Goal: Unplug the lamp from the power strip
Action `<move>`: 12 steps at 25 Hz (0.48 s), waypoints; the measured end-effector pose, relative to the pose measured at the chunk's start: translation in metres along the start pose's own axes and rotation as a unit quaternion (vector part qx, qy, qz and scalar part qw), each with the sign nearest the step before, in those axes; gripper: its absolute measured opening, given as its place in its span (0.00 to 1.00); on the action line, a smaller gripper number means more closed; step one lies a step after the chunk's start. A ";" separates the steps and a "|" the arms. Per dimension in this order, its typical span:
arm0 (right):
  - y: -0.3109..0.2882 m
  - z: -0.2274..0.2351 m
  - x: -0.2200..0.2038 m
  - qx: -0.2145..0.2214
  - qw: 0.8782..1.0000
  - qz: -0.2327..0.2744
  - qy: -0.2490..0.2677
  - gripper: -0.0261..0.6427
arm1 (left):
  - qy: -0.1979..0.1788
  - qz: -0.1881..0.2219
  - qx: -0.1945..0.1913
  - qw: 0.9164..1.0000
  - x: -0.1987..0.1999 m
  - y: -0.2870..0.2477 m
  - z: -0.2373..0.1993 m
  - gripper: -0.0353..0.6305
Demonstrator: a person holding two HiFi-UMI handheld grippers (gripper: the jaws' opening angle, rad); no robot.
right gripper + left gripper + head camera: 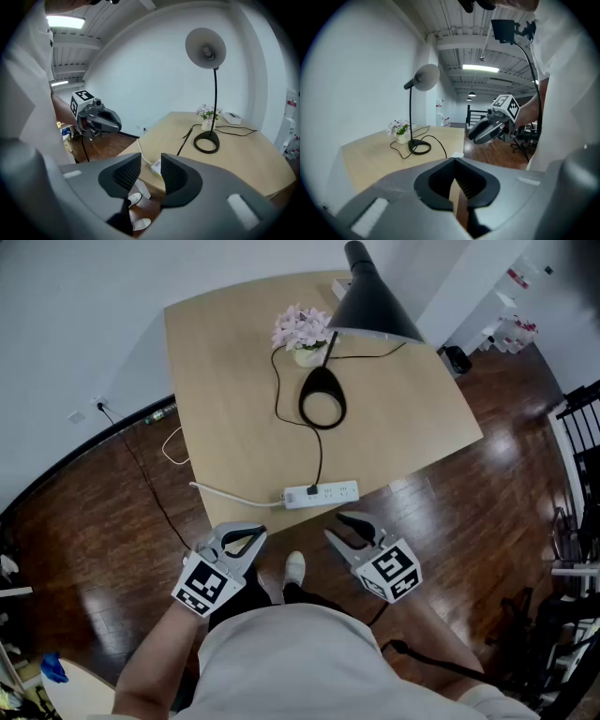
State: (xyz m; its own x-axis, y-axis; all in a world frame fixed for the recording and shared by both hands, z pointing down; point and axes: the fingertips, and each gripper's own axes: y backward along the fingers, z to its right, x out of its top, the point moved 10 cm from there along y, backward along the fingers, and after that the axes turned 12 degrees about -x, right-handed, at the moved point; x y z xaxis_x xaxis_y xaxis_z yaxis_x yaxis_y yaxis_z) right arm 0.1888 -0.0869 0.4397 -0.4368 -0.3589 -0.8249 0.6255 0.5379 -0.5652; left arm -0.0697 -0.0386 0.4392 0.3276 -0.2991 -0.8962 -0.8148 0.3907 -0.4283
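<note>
A black desk lamp [373,301] stands on the light wood table [225,381], its ring base [322,397] near the middle. Its black cord runs down to a plug [312,490] seated in the white power strip [322,493] at the table's near edge. Both grippers hover below that edge, over the floor. My left gripper [255,535] is shut with nothing in it. My right gripper [342,528] is open and empty, just below the strip. In the right gripper view the strip [156,166] shows between the jaws of the right gripper [151,161], with the lamp [205,47] behind it.
A pot of pink flowers [302,334] stands beside the lamp base. A white cable [220,491] leaves the strip to the left and drops off the table. A white box [342,285] lies at the table's far edge. My shoes [294,568] stand on dark wood floor.
</note>
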 end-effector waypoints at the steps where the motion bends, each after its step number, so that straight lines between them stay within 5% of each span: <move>1: -0.011 0.002 0.000 -0.004 1.000 -0.005 -0.001 0.24 | -0.003 -0.007 -0.013 1.000 -0.002 -0.008 -0.008 0.06; 12: -0.110 0.027 -0.021 -0.076 0.992 -0.093 -0.033 0.24 | -0.003 -0.105 -0.136 0.985 -0.049 -0.089 -0.077 0.06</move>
State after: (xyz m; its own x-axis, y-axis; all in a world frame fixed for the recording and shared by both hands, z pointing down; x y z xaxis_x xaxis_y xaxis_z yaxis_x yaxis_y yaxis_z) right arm 0.1463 -0.1591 0.5190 -0.4887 -0.5090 -0.7086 0.4315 0.5649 -0.7033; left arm -0.0502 -0.1258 0.5298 0.5053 -0.3428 -0.7920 -0.8261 0.0732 -0.5587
